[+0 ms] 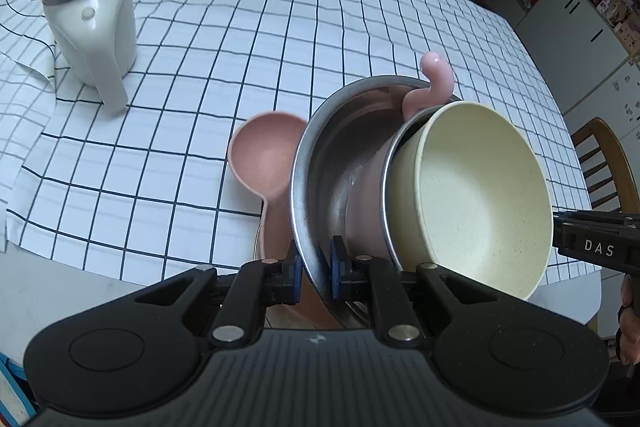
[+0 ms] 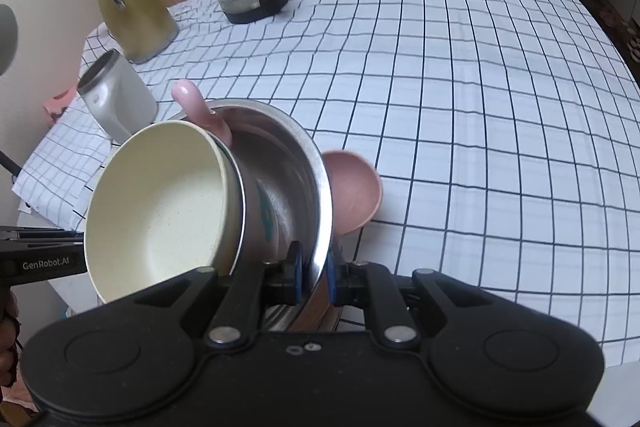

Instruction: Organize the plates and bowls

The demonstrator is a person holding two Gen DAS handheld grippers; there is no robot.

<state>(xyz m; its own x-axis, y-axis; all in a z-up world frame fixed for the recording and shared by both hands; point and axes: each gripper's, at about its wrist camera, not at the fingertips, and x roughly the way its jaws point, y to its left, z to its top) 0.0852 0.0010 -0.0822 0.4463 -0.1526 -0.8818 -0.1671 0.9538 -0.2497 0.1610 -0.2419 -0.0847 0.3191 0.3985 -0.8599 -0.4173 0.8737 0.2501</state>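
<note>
Above the checked bench, left gripper and right gripper each clamp the tilted steel bowl's rim; a cream bowl nests inside, beside a pink ladle.

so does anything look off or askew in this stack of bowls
Yes: the steel bowl is tipped steeply, clamped at its rim by the left gripper and right gripper; the cream bowl nested inside tilts too.

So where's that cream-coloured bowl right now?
The cream bowl is tipped on its side, nested in the steel bowl that both grippers pinch by the rim, above the checked tablecloth, with a pink ladle just behind.
</note>
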